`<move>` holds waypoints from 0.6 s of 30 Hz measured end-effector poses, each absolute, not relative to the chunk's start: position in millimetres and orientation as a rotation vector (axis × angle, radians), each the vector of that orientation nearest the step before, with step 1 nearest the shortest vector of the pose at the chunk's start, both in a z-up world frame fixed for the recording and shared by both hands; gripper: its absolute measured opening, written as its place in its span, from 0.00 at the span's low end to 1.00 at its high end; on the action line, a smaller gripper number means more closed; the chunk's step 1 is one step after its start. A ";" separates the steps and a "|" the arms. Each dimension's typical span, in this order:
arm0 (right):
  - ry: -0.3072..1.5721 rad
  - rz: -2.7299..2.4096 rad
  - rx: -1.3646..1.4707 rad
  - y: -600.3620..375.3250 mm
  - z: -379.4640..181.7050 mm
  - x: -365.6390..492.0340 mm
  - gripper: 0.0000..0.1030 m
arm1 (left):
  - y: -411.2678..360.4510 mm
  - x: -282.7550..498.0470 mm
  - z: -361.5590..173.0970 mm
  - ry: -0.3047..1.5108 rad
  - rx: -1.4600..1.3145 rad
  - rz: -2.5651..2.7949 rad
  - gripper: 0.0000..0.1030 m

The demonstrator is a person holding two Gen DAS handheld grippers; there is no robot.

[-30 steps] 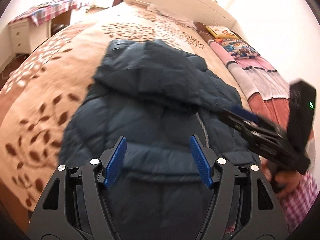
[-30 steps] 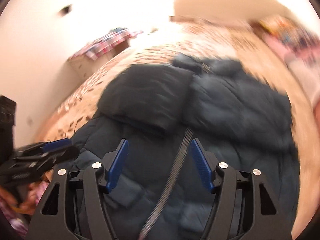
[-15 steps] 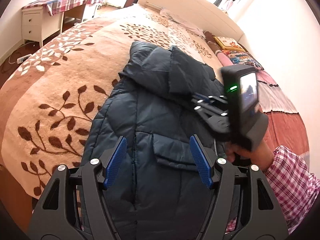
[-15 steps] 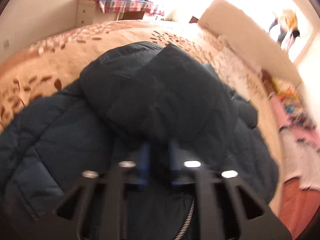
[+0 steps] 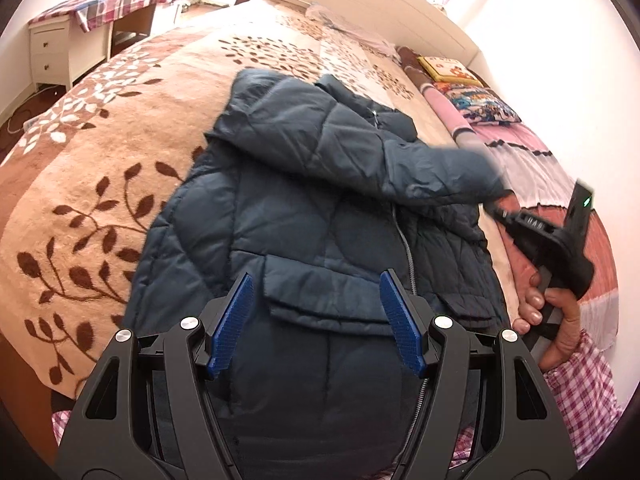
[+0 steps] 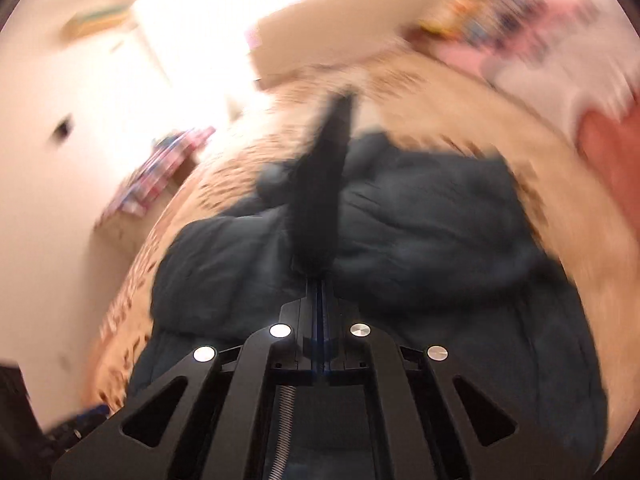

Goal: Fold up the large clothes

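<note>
A dark navy quilted jacket [image 5: 320, 216] lay front-up on the bed, zipped. Its hood was folded down, and one sleeve [image 5: 432, 172] stretched sideways, lifted.

I see a bed [image 5: 400, 4] with a white headboard at twelve o'clock, covered by a tan blanket [image 5: 100, 184] printed with brown and white leaves. A dark blue padded jacket [image 5: 304, 216] lies on the blanket at centre. At two o'clock, pink striped bedding [image 5: 532, 160] and two colourful cushions [image 5: 480, 104] rest along the bed's far edge.
</note>
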State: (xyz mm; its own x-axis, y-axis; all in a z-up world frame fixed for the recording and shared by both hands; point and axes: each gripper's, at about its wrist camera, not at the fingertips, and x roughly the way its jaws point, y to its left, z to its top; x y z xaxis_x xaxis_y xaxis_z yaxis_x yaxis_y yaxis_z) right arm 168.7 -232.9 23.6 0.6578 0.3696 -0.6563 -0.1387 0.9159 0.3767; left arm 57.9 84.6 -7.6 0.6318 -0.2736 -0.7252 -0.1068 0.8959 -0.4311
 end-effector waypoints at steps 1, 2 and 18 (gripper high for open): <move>0.833 0.261 0.361 -249.5 13.7 172.4 0.01 | 80.6 59.5 -8.2 0.900 -0.463 -0.103 0.63; 0.857 0.247 0.397 -259.1 6.2 174.2 0.01 | 78.0 60.7 -8.3 0.904 -0.460 -0.105 0.63; 0.919 0.200 0.623 -290.0 -24.2 187.6 0.65 | 81.1 107.8 9.5 0.853 -0.328 0.015 0.63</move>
